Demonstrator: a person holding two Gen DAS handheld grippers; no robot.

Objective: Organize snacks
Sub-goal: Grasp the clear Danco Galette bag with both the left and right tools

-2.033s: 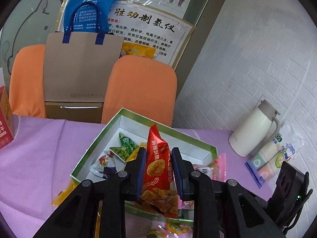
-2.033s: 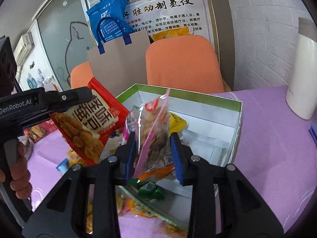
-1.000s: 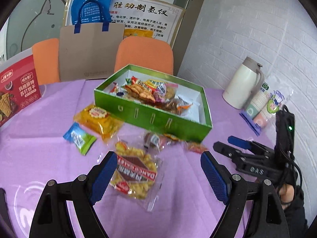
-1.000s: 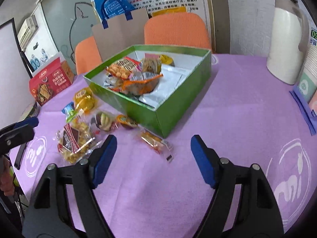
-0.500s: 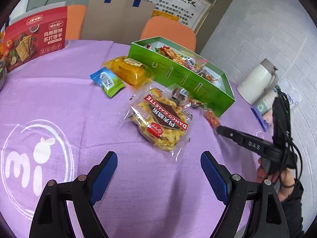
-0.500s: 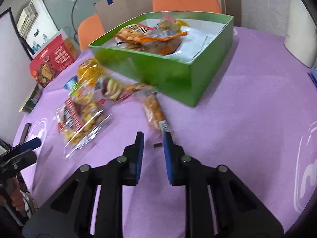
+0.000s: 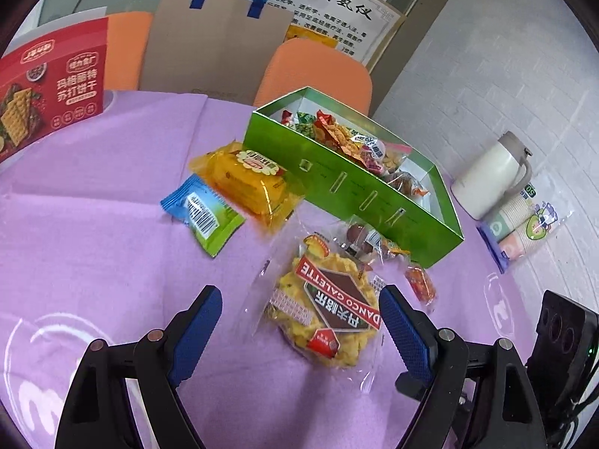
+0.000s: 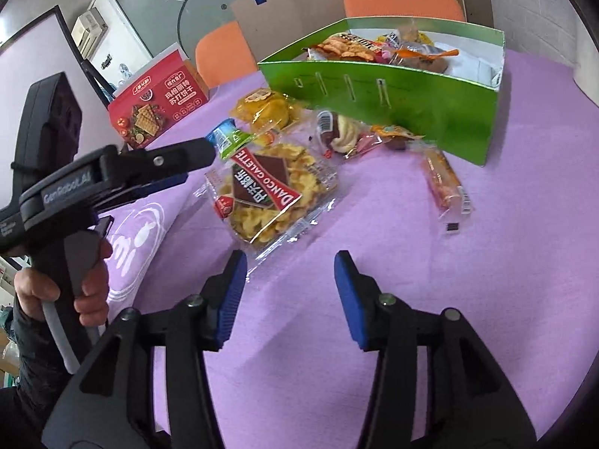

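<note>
My left gripper hangs with jaws spread wide over the clear crinkly bag of yellow galette biscuits on the purple-clothed surface; my right gripper is likewise agape, beside the green cardboard box.

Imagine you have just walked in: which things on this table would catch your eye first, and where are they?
First, the bright green cardboard box heaped with snack packets, at the far side of the purple tablecloth. Next, the clear bag of yellow Danco Galette biscuits lying in front of it, just beyond the open left gripper. A red cracker box stands far left.
</note>
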